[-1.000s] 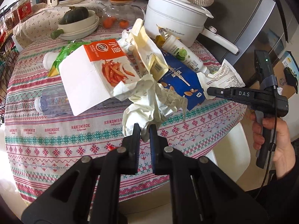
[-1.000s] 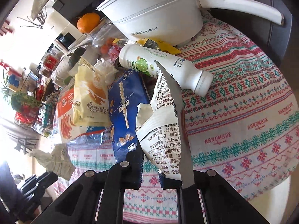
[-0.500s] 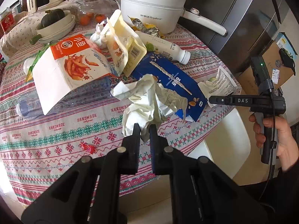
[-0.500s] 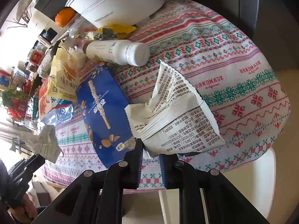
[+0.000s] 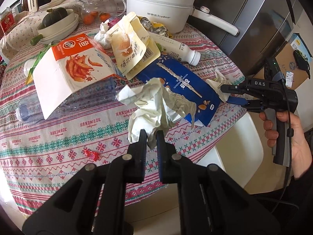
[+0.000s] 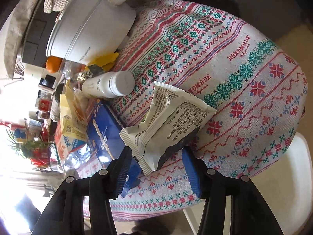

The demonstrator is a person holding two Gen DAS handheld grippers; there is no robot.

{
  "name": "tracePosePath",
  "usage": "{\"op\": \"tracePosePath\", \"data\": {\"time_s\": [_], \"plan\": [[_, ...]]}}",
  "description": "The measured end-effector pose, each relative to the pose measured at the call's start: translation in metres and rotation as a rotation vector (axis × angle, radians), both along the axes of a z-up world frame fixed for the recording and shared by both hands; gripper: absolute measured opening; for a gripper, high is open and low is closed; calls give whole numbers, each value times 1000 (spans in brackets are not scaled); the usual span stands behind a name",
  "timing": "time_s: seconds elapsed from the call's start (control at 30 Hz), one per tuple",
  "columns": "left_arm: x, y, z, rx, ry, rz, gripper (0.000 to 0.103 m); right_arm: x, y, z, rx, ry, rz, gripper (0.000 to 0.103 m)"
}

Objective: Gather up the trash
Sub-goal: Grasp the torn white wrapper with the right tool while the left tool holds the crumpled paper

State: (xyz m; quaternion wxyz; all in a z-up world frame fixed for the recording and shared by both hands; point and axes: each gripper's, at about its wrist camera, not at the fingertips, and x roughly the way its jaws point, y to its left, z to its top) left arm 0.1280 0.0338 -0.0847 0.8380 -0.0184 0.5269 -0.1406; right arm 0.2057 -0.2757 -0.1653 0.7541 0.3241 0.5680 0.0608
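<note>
Patterned cloth covers the round table (image 5: 58, 137), which is littered with packaging. Black, the left gripper (image 5: 150, 139) reaches in from the near edge, its jaws pressed together on the lower end of a crumpled paper wad (image 5: 156, 105) that hangs above the cloth, in front of the blue snack bag (image 5: 185, 86). At the table's right edge a hand (image 5: 289, 129) holds the right gripper (image 6: 156, 156) level and pointing in across the cloth, jaws spread wide.

Half a second ago those jaws were pinched on the white printed wrapper (image 6: 168, 123); now they stand apart and the wrapper lies between them on the cloth, its lower corner near the left finger (image 6: 123, 168), its far end toward the white bottle (image 6: 109, 86). Whether it touches either finger I cannot tell. The left gripper keeps its grip on the wad unchanged.

Farther back lie the orange-and-white fish-snack bag (image 5: 74, 72), a pale yellow pouch (image 5: 131, 47) and a white pot (image 5: 162, 4). A small red candy wrapper (image 5: 91, 154) sits on the cloth just left of the left gripper.
</note>
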Motion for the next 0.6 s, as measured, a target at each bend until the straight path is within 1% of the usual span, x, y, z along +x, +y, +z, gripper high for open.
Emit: {"op": "tracePosePath", "data": {"time_s": [0.03, 0.07, 0.1, 0.13, 0.17, 0.2, 0.33, 0.43, 0.47, 0.5, 0.57, 0.6], "plan": [[0, 0, 0, -1, 0, 1, 11, 1, 1, -2, 14, 2, -16, 54], [0, 0, 0, -1, 0, 1, 11, 1, -1, -4, 30, 0, -37, 51], [0, 0, 0, -2, 0, 1, 11, 2, -2, -5, 50, -3, -57, 37], [0, 0, 0, -3, 0, 1, 11, 5, 0, -8, 67, 2, -67, 27], [-1, 0, 0, -3, 0, 0, 11, 5, 0, -10, 86, 4, -74, 11], [-1, 0, 1, -2, 0, -1, 11, 6, -1, -12, 91, 6, -86, 9], [-2, 1, 2, -7, -2, 1, 11, 8, 7, -4, 13, -6, -70, 4], [-3, 2, 5, -10, -7, 0, 11, 6, 14, 14, -41, -42, -26, 3], [-3, 1, 5, -10, -8, -1, 11, 6, 17, 23, -85, -56, -6, 3], [-3, 1, 5, -10, -8, -2, 11, 6, 20, 33, -174, -79, 24, 4], [-2, 1, 4, -8, -7, -3, 11, 5, 32, 51, -390, -124, 83, 9], [-2, 1, 4, -7, -5, -1, 11, 5, 36, 56, -474, -136, 111, 28]]}}
